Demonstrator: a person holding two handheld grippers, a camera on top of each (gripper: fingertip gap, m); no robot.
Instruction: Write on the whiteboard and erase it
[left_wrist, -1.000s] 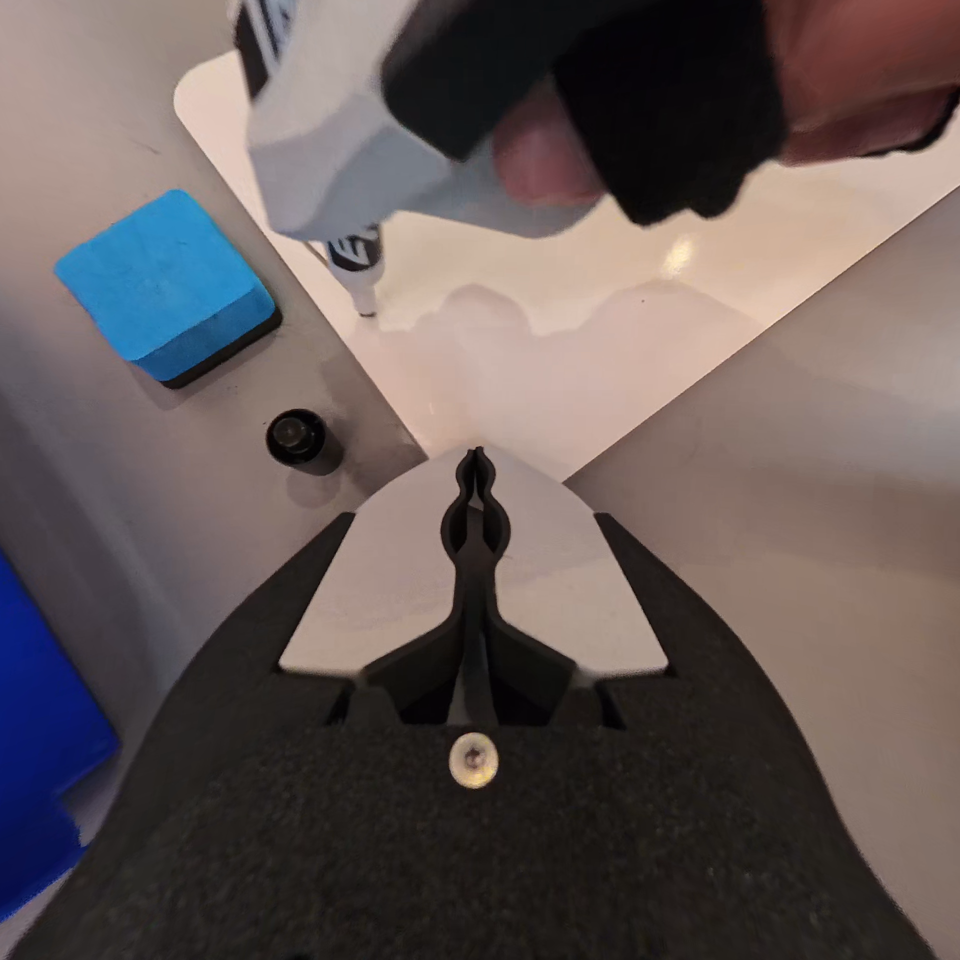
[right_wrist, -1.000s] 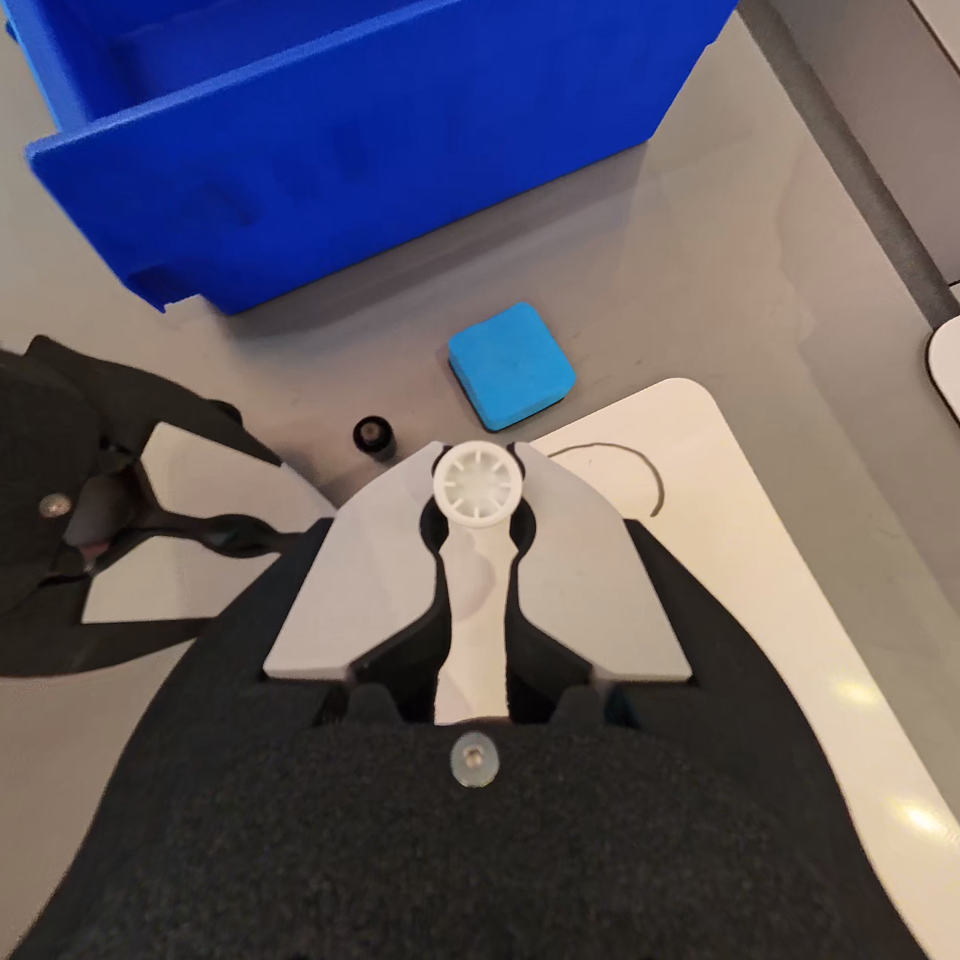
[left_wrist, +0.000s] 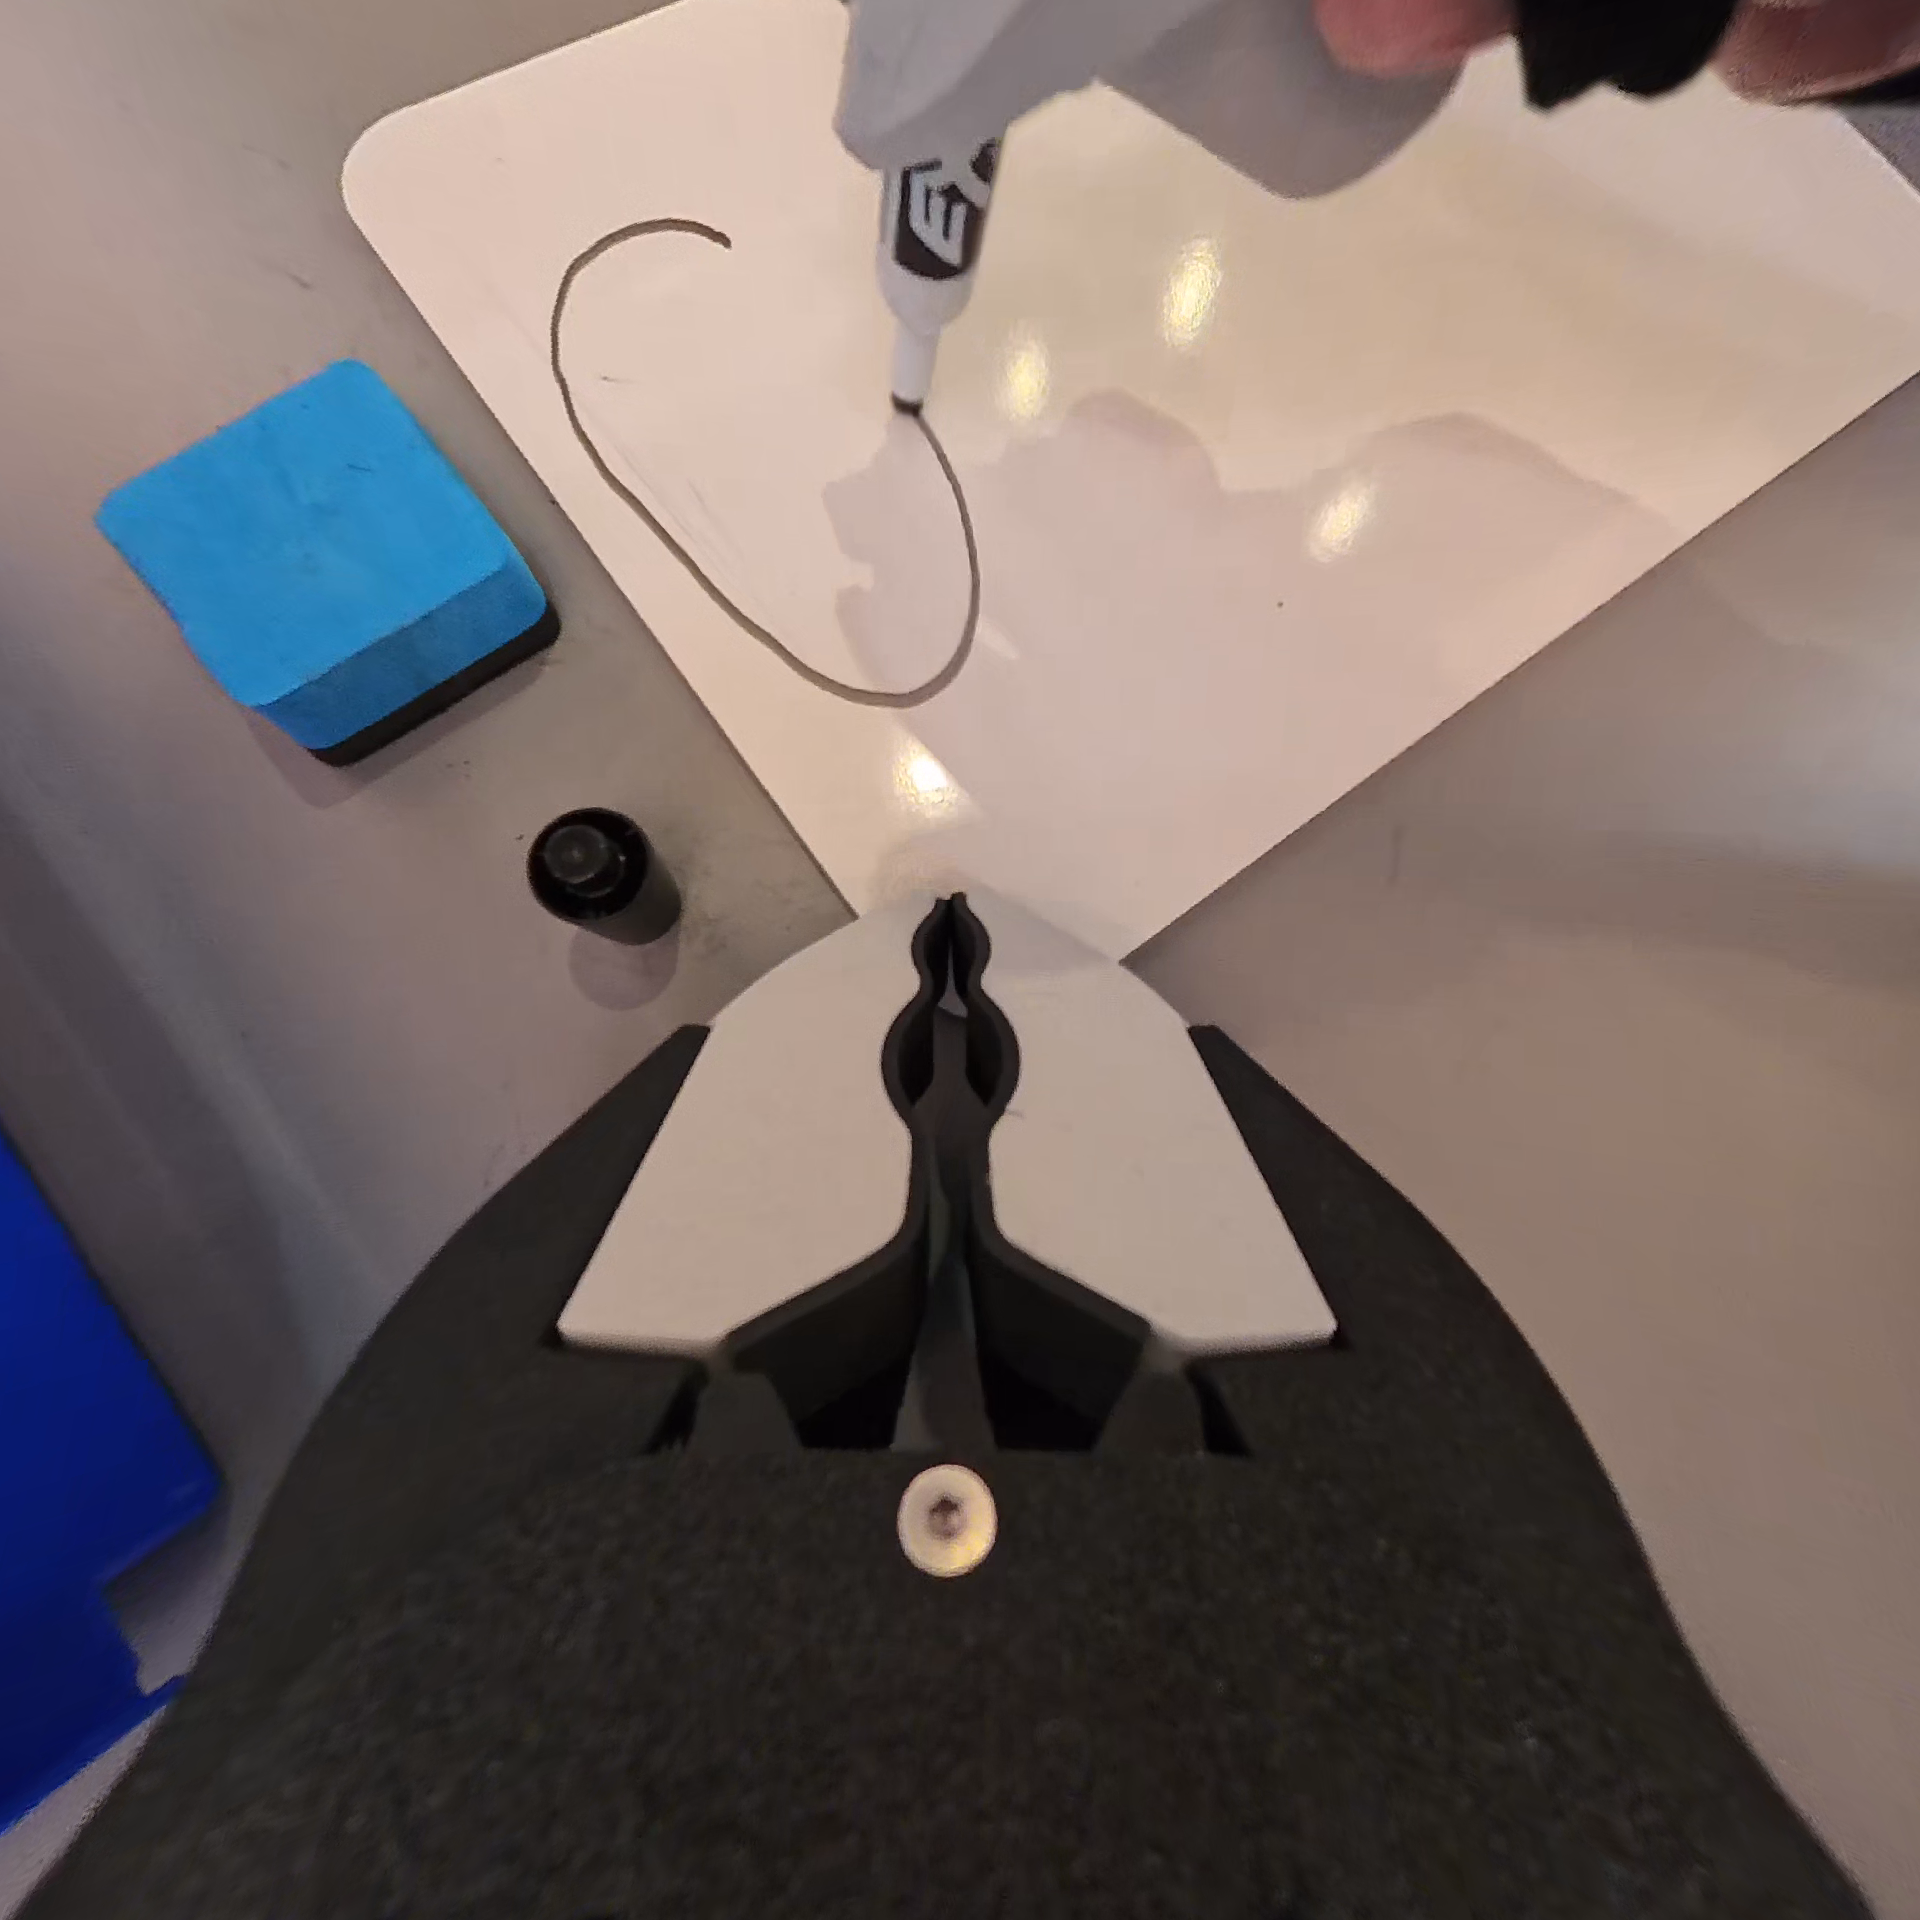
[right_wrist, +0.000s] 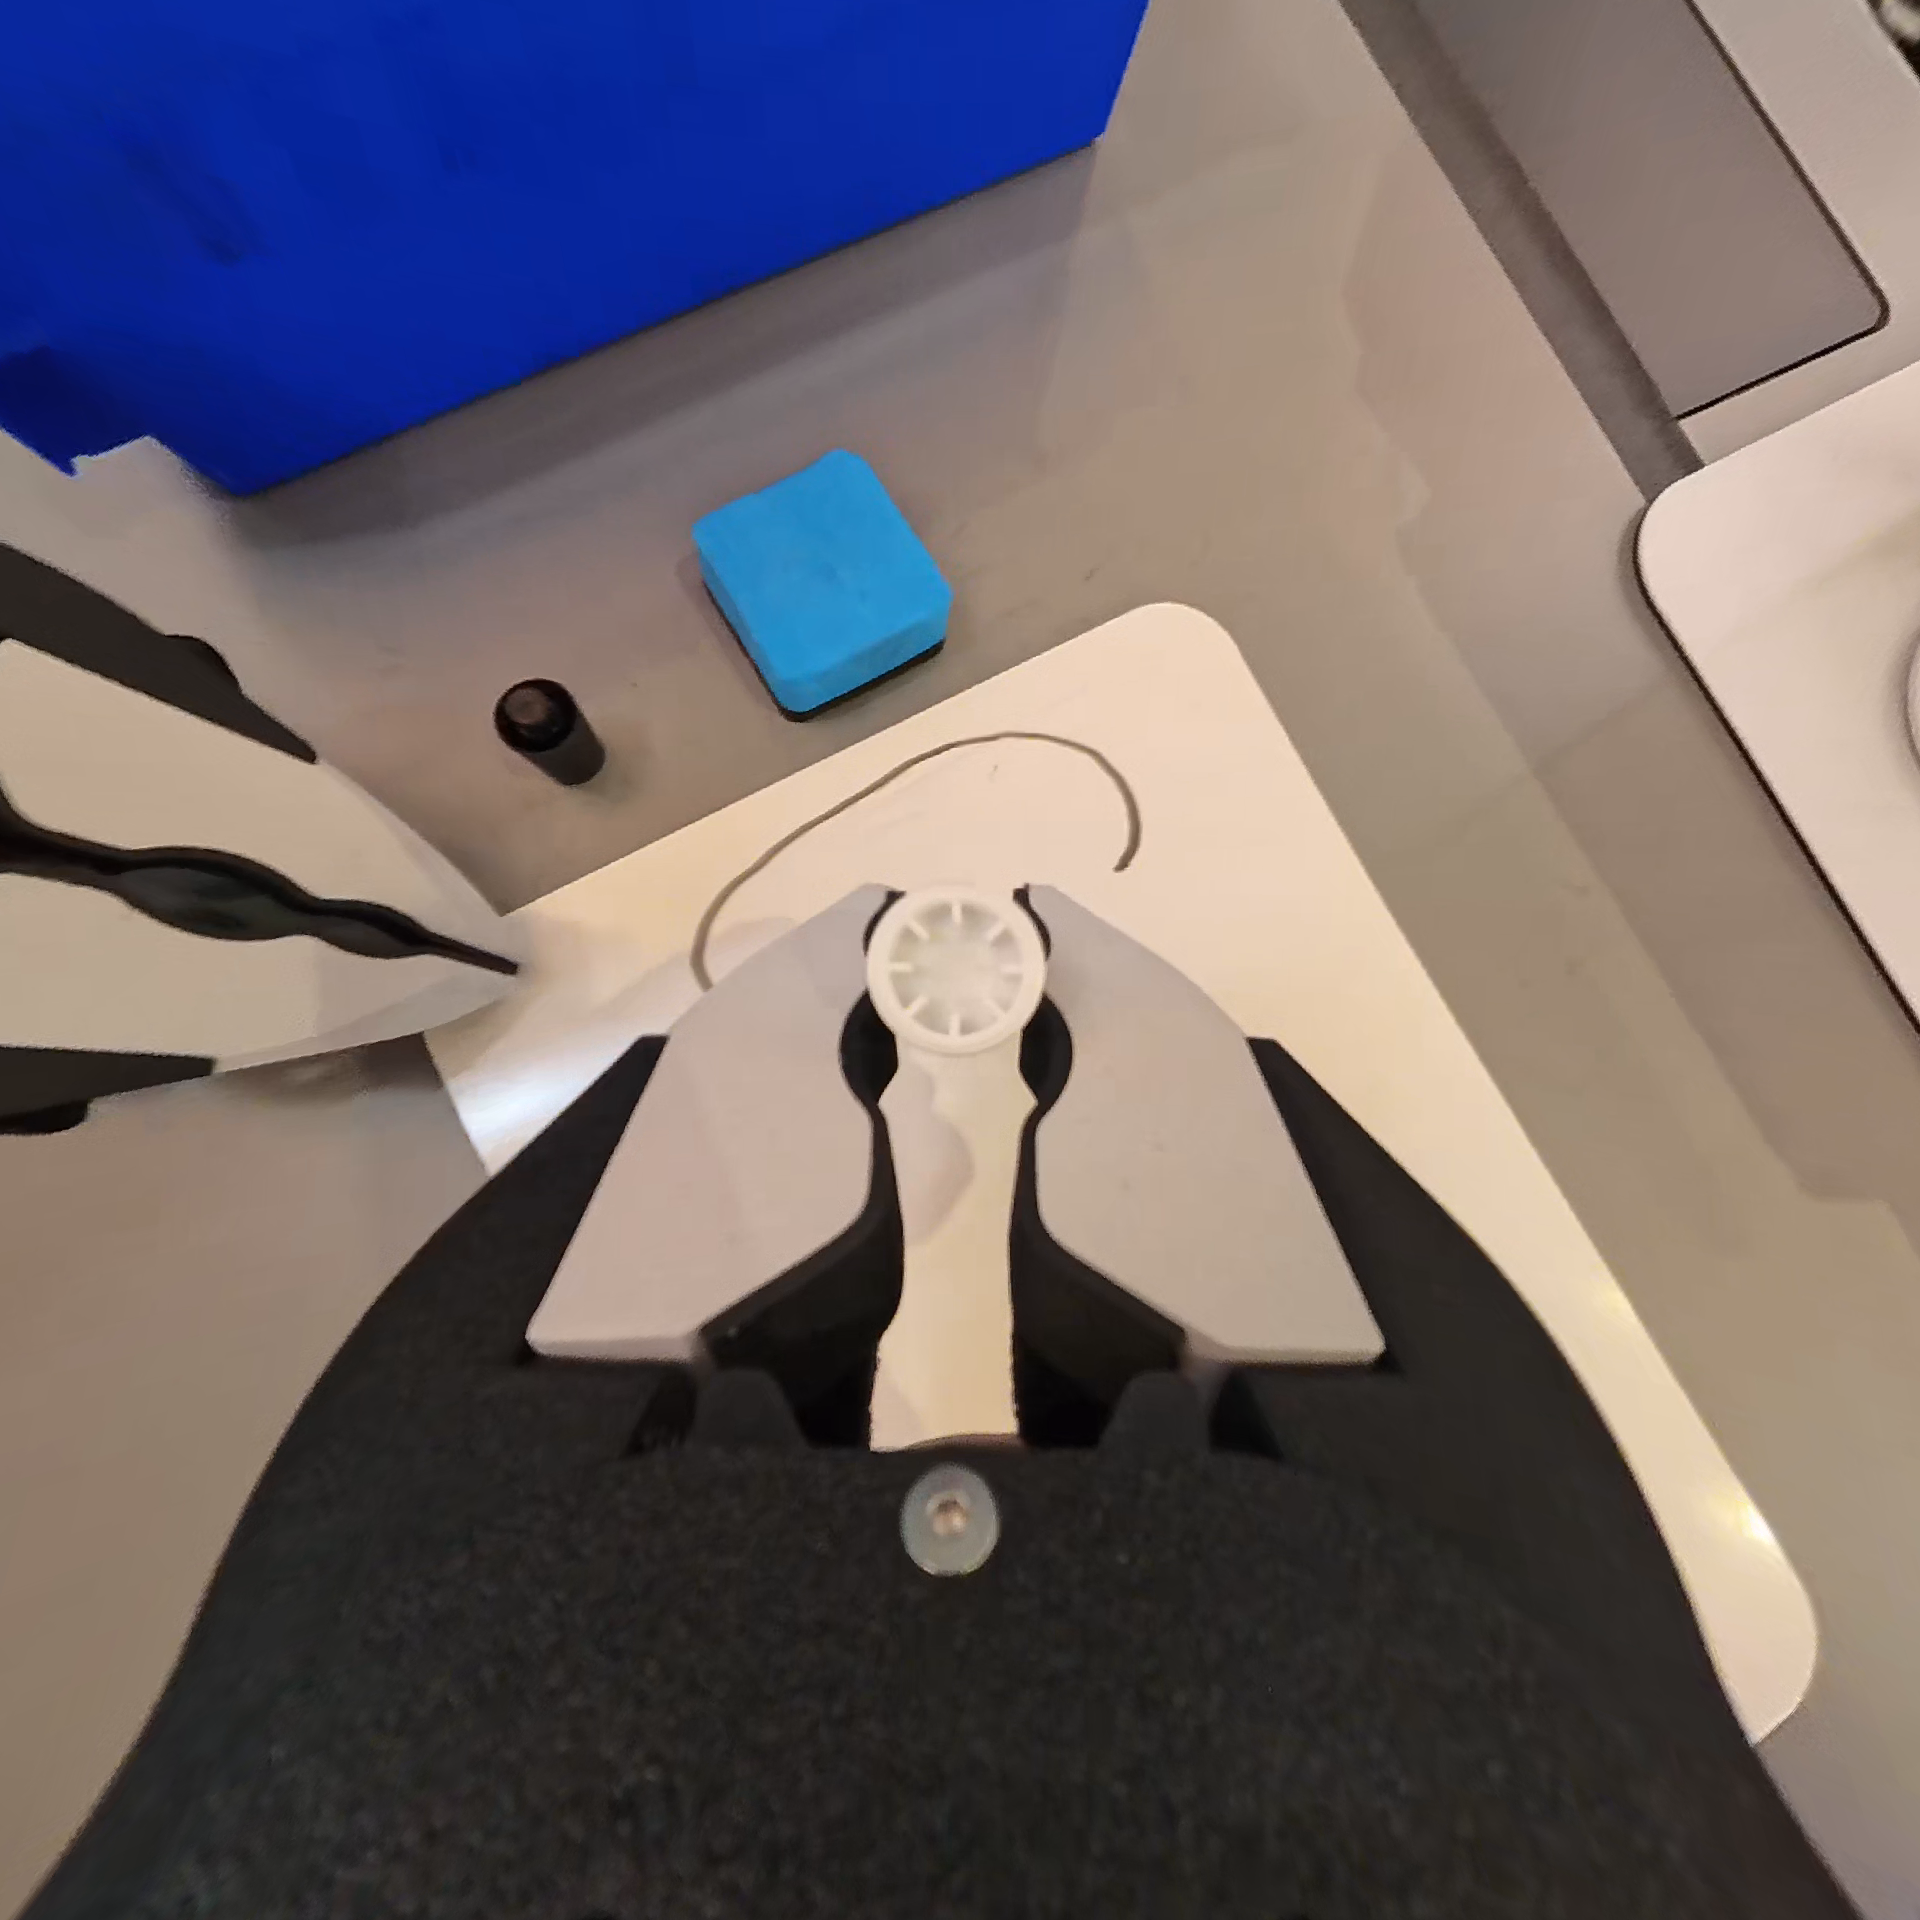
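A small white whiteboard (left_wrist: 1299, 436) lies on the grey table; it also shows in the right wrist view (right_wrist: 1299, 1039). My right gripper (right_wrist: 956, 894) is shut on a white marker (right_wrist: 956, 971), seen end-on. In the left wrist view the marker (left_wrist: 930, 239) stands tip-down on the board at the end of a dark curved line (left_wrist: 644, 520). The line (right_wrist: 935, 764) arcs ahead of the right fingers. My left gripper (left_wrist: 954, 902) is shut and empty, its tips at the board's near corner; it shows at the left of the right wrist view (right_wrist: 499, 961). A blue eraser (left_wrist: 312, 551) (right_wrist: 821, 608) lies beside the board.
The black marker cap (left_wrist: 592, 868) (right_wrist: 545, 727) stands on the table between the eraser and my left gripper. A blue bin (right_wrist: 520, 187) sits behind the eraser; its corner shows in the left wrist view (left_wrist: 73, 1455). Another white board (right_wrist: 1787, 665) lies at the far right.
The marker has moved along the board and the drawn line has grown into a long open loop. My left gripper stays shut at the board's corner.
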